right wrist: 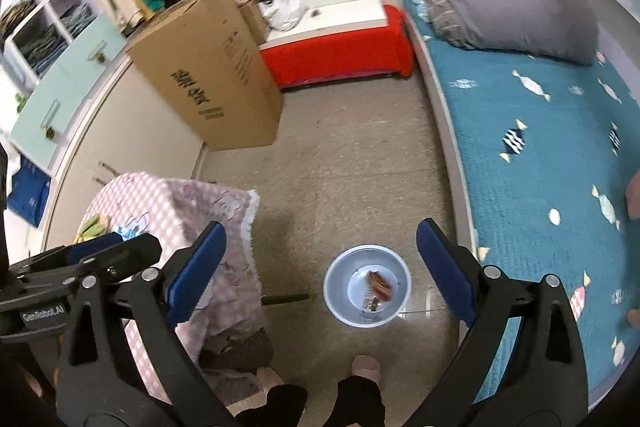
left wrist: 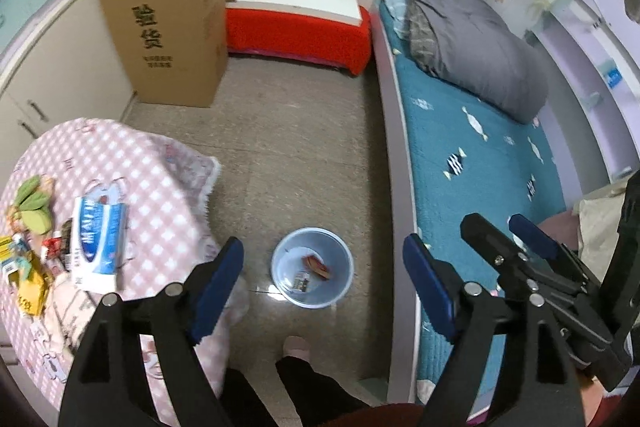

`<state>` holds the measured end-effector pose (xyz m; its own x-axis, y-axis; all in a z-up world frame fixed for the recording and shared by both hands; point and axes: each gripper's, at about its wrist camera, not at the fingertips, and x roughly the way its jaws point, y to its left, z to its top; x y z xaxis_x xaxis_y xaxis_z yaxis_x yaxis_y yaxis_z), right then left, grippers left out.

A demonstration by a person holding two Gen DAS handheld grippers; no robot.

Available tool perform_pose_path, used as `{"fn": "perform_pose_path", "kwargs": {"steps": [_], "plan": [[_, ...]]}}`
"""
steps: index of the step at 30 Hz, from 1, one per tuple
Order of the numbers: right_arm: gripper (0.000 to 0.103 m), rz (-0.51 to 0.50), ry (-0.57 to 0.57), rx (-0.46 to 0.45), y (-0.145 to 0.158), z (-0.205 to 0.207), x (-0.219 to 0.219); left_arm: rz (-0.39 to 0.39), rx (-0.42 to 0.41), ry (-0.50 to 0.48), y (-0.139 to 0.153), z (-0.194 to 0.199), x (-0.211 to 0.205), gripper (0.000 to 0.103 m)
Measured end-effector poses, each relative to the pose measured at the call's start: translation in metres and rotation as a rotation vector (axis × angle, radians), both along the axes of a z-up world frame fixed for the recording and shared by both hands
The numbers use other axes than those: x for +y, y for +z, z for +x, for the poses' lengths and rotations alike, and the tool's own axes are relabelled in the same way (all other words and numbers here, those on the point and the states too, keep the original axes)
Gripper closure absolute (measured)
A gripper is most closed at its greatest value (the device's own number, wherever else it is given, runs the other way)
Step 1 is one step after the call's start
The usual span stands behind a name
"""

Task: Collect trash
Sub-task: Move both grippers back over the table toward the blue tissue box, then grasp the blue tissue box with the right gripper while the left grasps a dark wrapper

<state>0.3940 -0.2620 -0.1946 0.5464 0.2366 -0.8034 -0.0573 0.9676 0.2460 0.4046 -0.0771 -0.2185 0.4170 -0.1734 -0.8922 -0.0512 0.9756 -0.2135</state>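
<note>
- Both claws stand spread wide with nothing between their blue pads: the left gripper [left wrist: 323,267] hangs over the floor above the basin, and the right gripper [right wrist: 321,267] hangs beside it, also over the basin.
- "GenRobot.AI" is printed in white on the black body of the left claw, as seen from the right wrist.
- One tall cardboard box [left wrist: 168,19] stands against the cabinets; it bears two large black Chinese characters with smaller print below that is too small to read.
- One pale blue basin [left wrist: 313,267] sits on the floor between the small table and the bed; two bits of trash lie in it, a reddish-brown wrapper [left wrist: 318,262] and a small dark packet [left wrist: 301,283].
- One white-and-blue pack [left wrist: 100,239] with blurred lettering lies on the pink checked tablecloth [left wrist: 132,163], next to a cluster of yellow and red wrappers [left wrist: 32,267] at the table's left edge.
- One bed with a teal candy-print cover [right wrist: 540,155] runs along the right; one grey folded quilt [right wrist: 508,3] lies at its far end.
- One red-draped low bench [right wrist: 340,55] stands at the far wall.
- Two slippered feet of the person show at the bottom edge, just short of the basin.
</note>
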Motion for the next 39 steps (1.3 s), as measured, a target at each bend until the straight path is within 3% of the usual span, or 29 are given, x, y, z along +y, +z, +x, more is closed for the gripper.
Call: {"fn": "perform_pose_path", "kwargs": {"steps": [11, 18, 29, 33, 39], "plan": [[0.009, 0.010, 0.200, 0.010, 0.006, 0.000, 0.114, -0.003, -0.012, 0.212, 0.008, -0.045, 0.114, 0.022], [0.009, 0.013, 0.249, 0.031, 0.000, -0.013, 0.180, -0.015, -0.003, 0.285, 0.003, -0.074, 0.191, 0.022], [0.009, -0.004, 0.238, 0.112, -0.042, -0.020, 0.258, -0.057, 0.093, 0.414, -0.049, -0.107, 0.312, 0.022], [0.009, -0.003, 0.212, 0.144, -0.060, -0.016, 0.277, -0.071, 0.115, 0.382, -0.066, -0.099, 0.334, 0.022], [0.009, -0.008, 0.189, 0.181, -0.084, -0.005, 0.294, -0.033, 0.147, 0.275, -0.090, -0.074, 0.328, 0.023]]}}
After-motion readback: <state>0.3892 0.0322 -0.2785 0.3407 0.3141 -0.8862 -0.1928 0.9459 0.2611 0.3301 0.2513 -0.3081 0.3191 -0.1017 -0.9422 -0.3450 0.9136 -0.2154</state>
